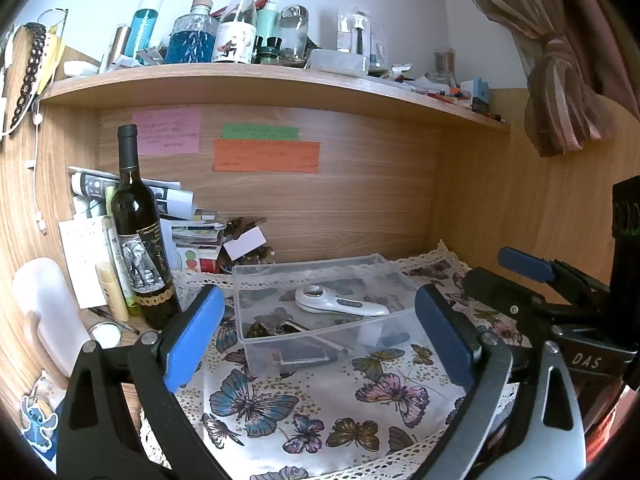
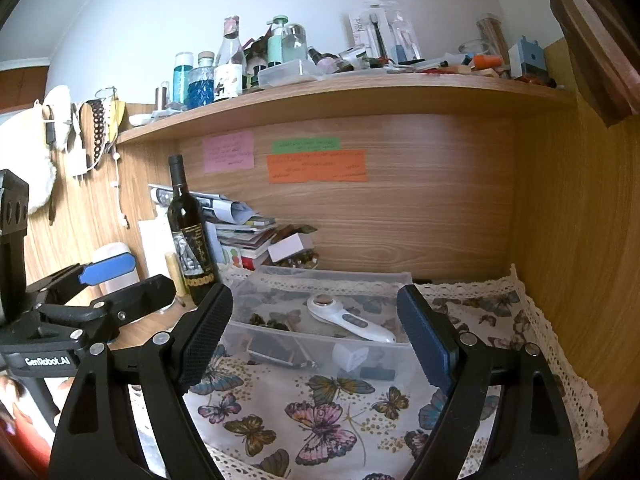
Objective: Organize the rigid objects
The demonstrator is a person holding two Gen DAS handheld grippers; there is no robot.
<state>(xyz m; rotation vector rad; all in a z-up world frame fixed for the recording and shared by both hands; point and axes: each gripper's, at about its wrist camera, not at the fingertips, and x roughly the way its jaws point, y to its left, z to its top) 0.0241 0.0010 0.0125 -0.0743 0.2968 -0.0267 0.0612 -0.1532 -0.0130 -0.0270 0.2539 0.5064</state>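
So both grippers are just hanging over the butterfly cloth with nothing in them; the left gripper has its blue pads spread wide apart, and the right gripper is spread wide too, jaws empty; each one sits a bit short of the clear plastic bin, not touching it. The bin sits on the cloth up against the wooden back panel; inside it lies a white handheld device with a round lens-like head, flat on the bin floor, plus some dark bits I can't make out; a dark flat gadget sits against the bin's front wall. A wine bottle stands upright just left of the bin; a messy shelf runs above it.
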